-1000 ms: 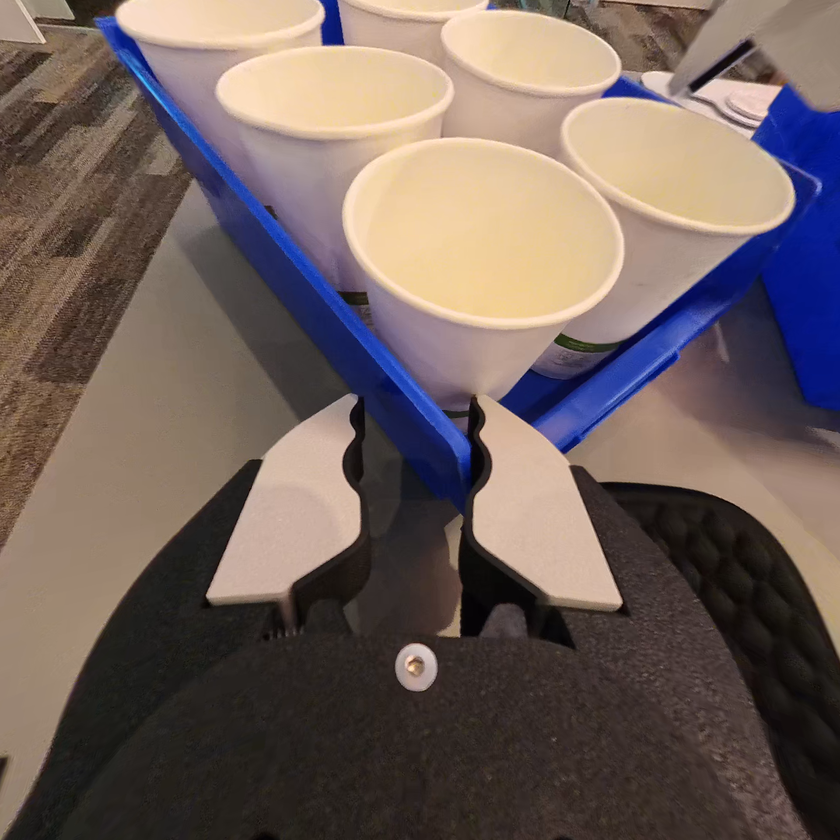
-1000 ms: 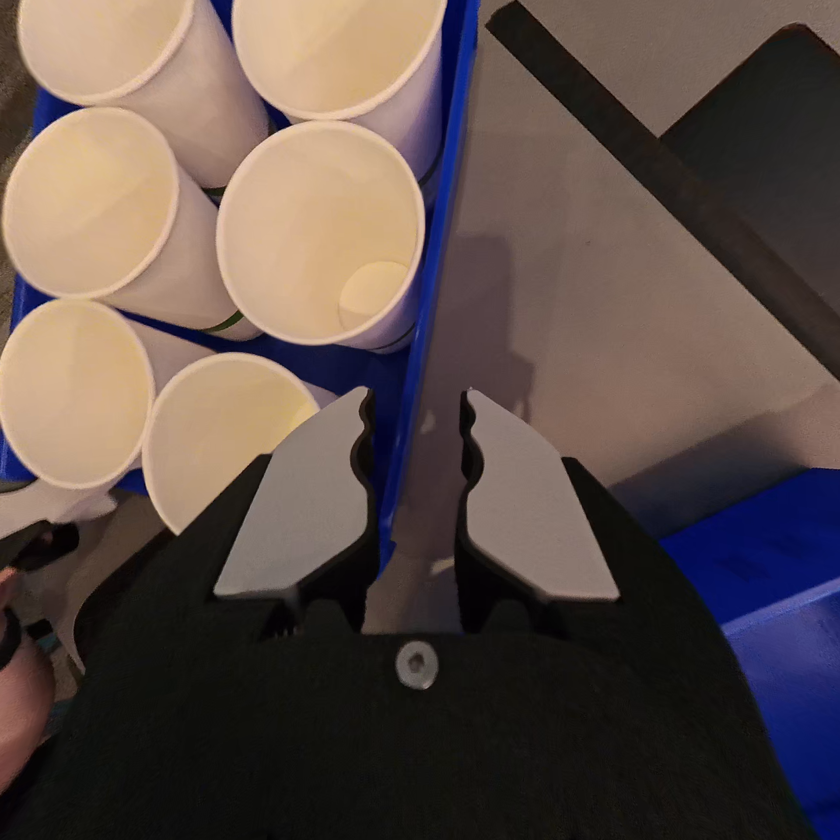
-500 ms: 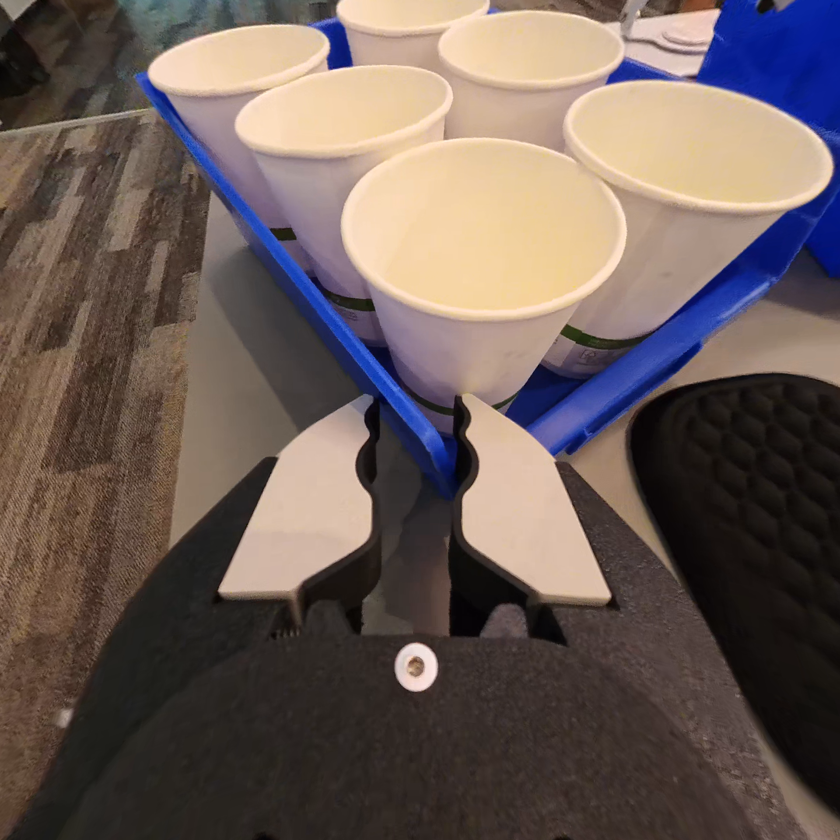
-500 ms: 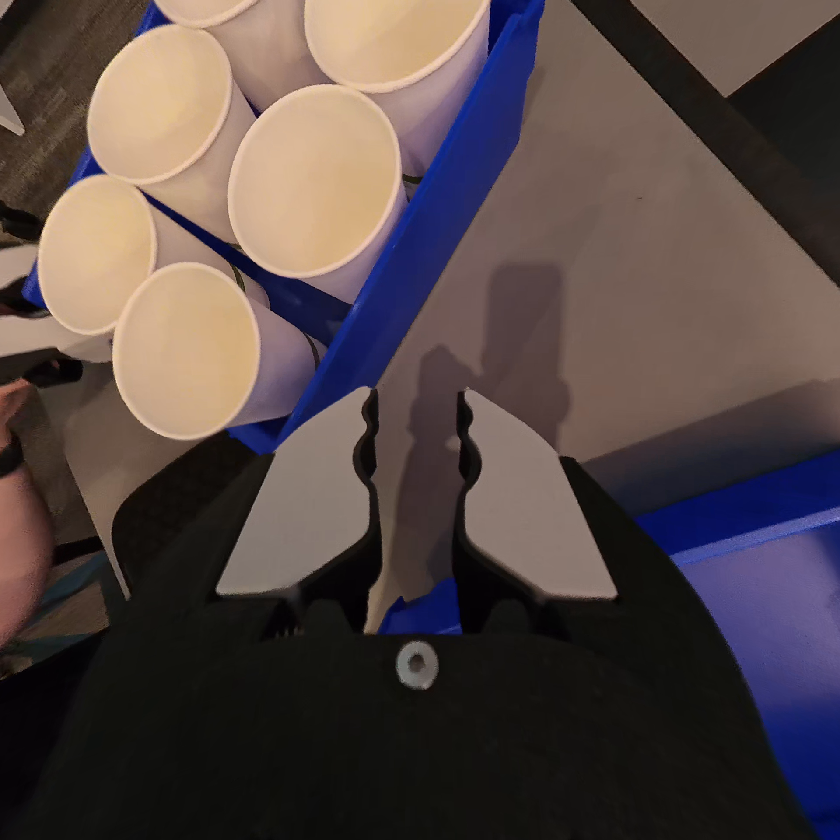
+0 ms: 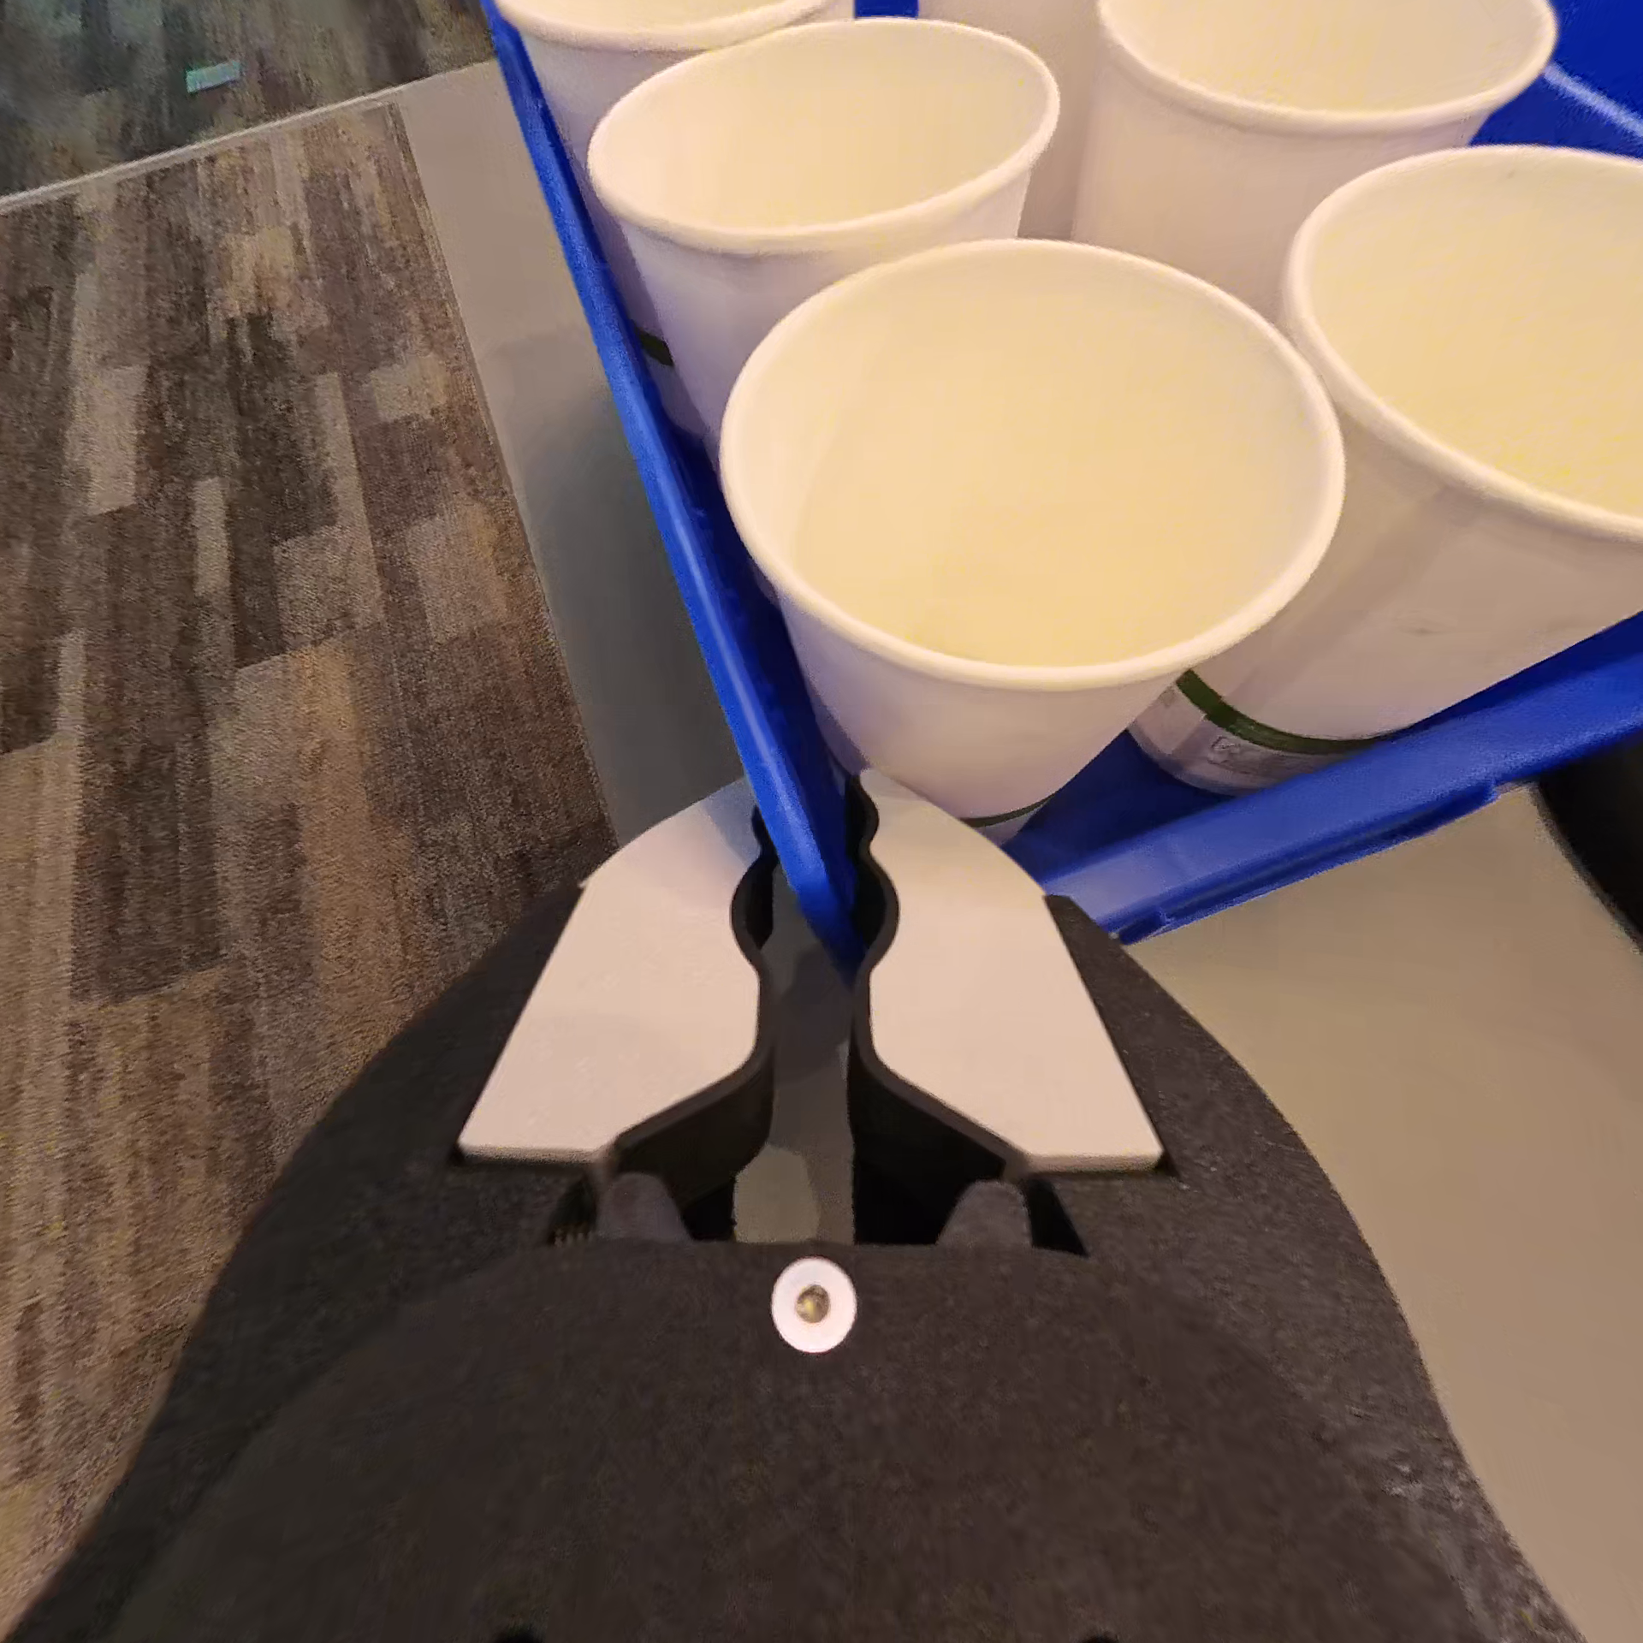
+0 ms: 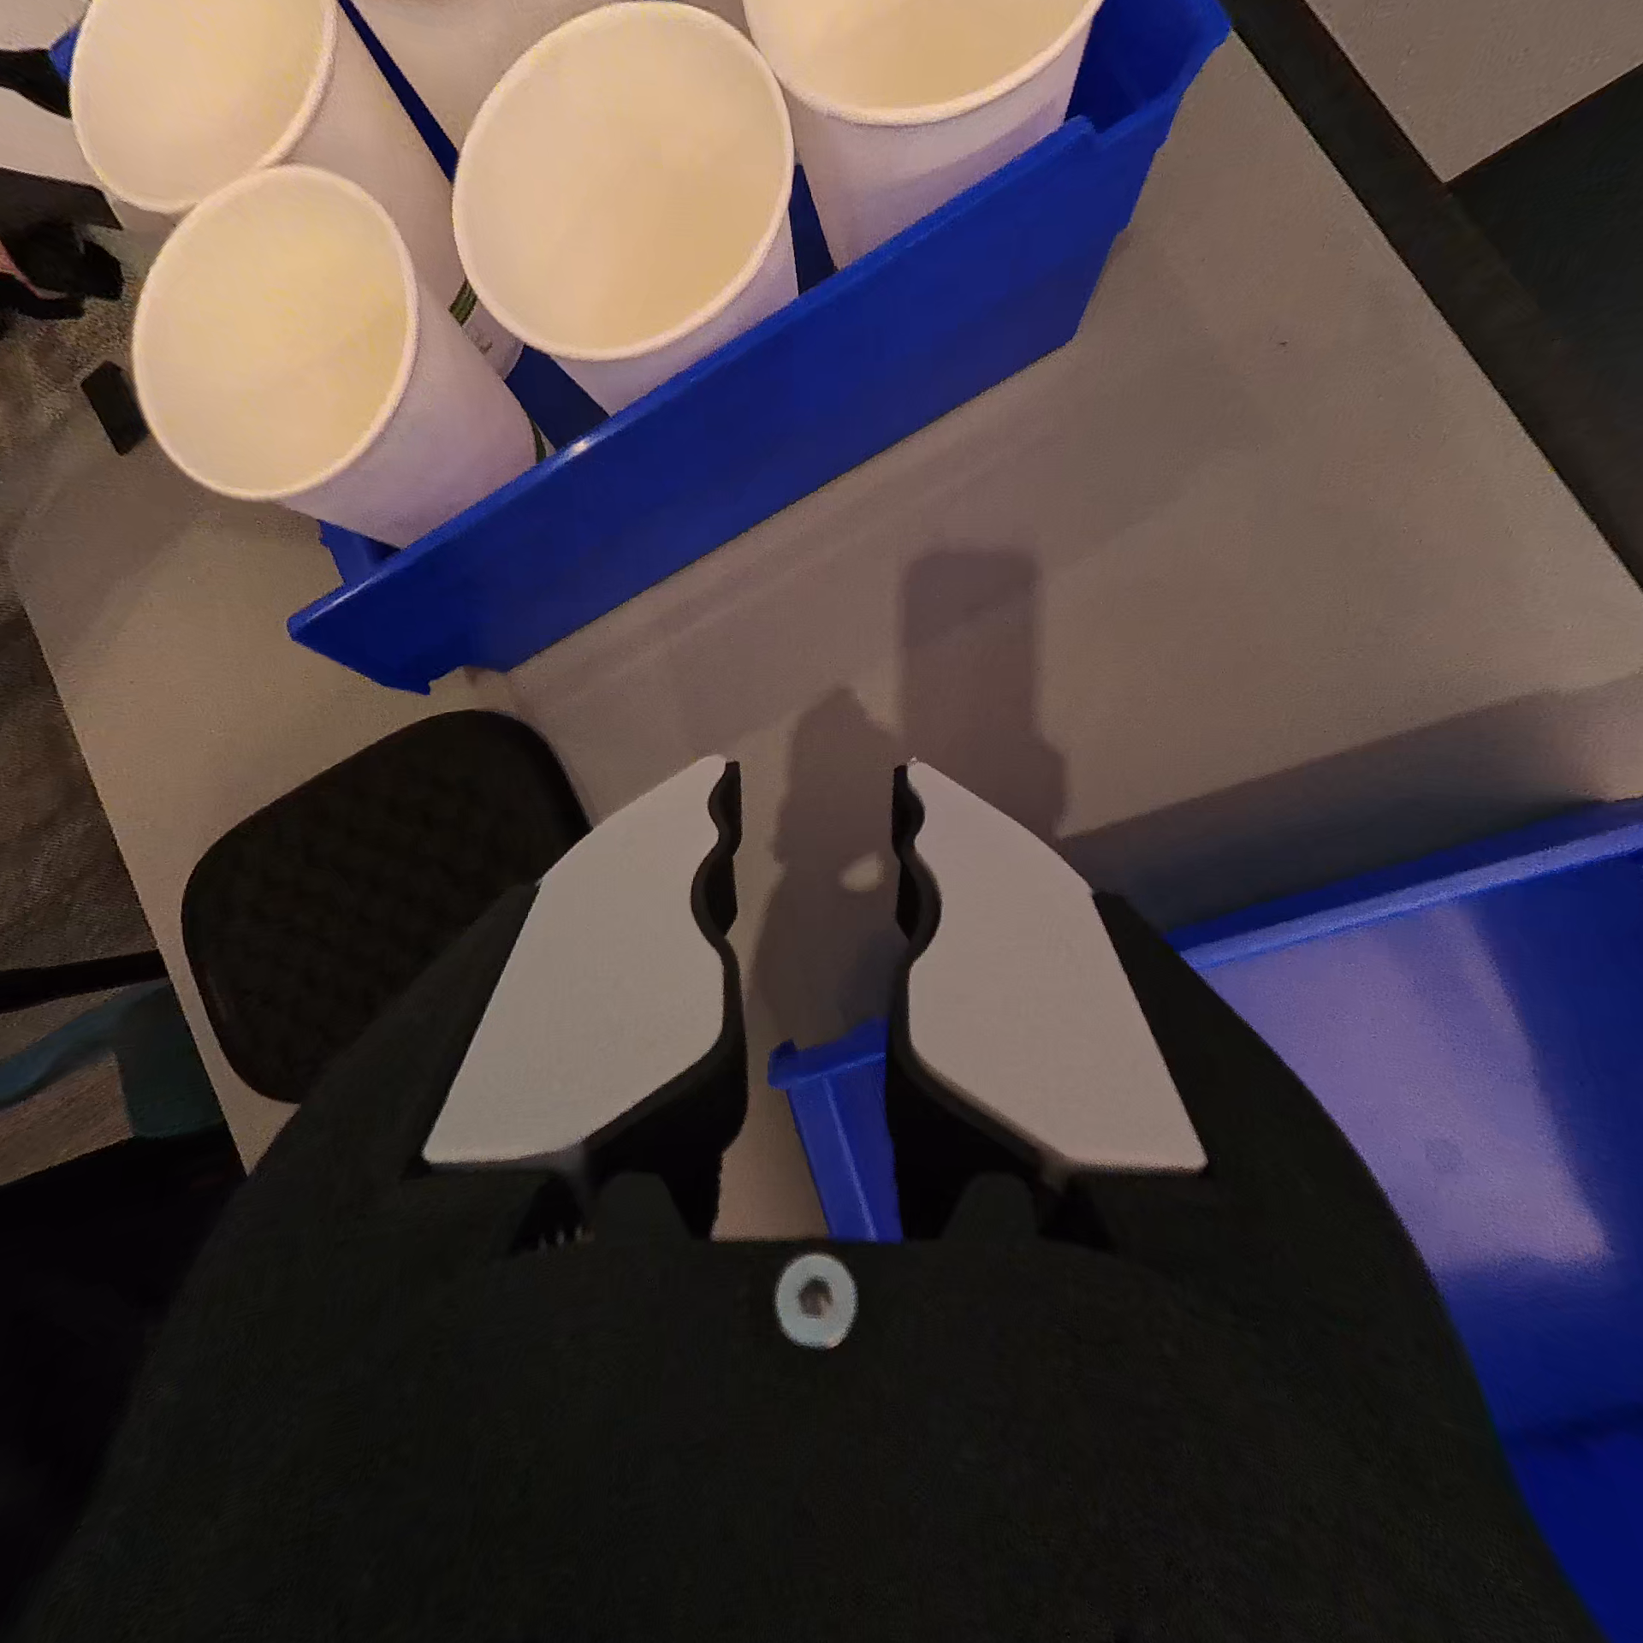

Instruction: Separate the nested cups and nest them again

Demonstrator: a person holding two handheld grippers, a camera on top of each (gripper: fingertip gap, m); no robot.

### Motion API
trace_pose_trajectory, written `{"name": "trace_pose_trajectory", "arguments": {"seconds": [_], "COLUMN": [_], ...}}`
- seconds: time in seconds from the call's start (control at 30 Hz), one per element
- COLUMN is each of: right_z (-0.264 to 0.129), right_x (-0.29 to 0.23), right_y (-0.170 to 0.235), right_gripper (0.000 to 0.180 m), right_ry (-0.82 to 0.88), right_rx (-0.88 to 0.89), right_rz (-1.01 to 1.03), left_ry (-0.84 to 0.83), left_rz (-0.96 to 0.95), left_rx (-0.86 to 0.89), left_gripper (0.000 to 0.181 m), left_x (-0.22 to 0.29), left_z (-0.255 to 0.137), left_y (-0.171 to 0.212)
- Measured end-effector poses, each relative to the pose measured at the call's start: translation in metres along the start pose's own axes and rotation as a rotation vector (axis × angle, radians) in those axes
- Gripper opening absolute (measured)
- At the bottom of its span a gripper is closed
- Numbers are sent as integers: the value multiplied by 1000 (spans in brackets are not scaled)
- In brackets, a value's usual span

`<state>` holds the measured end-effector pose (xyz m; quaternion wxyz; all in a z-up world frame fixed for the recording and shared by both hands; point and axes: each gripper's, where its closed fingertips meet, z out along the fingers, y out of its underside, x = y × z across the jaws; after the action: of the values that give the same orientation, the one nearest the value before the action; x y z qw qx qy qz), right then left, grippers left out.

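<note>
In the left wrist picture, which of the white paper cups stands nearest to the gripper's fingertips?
The front cup, in the corner of the blue tray. Its base sits just beyond the left gripper, which is clamped on the tray wall; the other cups stand behind or beside it.

Bare table (image 6: 1200, 498) lies open between the cup-packed blue tray (image 6: 800, 427) (rims touching) and second bin (image 6: 1422, 1022).

Grey table (image 6: 1200, 498), blue tray (image 6: 800, 427) of cups resting on it; second blue bin (image 6: 1422, 1022), black pad (image 6: 356, 889) nearby

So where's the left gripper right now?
In the left wrist view, the left gripper is clamped on the near corner wall of the blue tray, just below the nearest white paper cup.
</note>
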<state>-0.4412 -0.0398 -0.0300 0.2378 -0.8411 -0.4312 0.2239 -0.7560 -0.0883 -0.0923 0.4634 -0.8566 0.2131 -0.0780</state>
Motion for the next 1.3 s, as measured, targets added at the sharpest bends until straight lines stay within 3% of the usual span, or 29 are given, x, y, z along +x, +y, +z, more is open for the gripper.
{"name": "trace_pose_trajectory", "arguments": {"seconds": [0.6,1.1,1.17,1.3], "right_z": [-22,-44,-52,-92], "right_x": [3,19,27,75], "right_y": [32,50,56,81], "right_gripper": [31,31,31,31], "right_ry": [-26,5,41,269], "right_rx": [33,48,57,54], "right_rz": [14,26,32,78], "left_ry": [-268,-267,-276,-276], "left_rz": [-246,-316,-313,-302], "left_rx": [-5,7,8,14], "left_gripper": [2,2,1,2], "left_x": [-3,-18,-17,-17], "left_z": [-18,-19,-22,-23], "left_y": [12,13,15,15]}}
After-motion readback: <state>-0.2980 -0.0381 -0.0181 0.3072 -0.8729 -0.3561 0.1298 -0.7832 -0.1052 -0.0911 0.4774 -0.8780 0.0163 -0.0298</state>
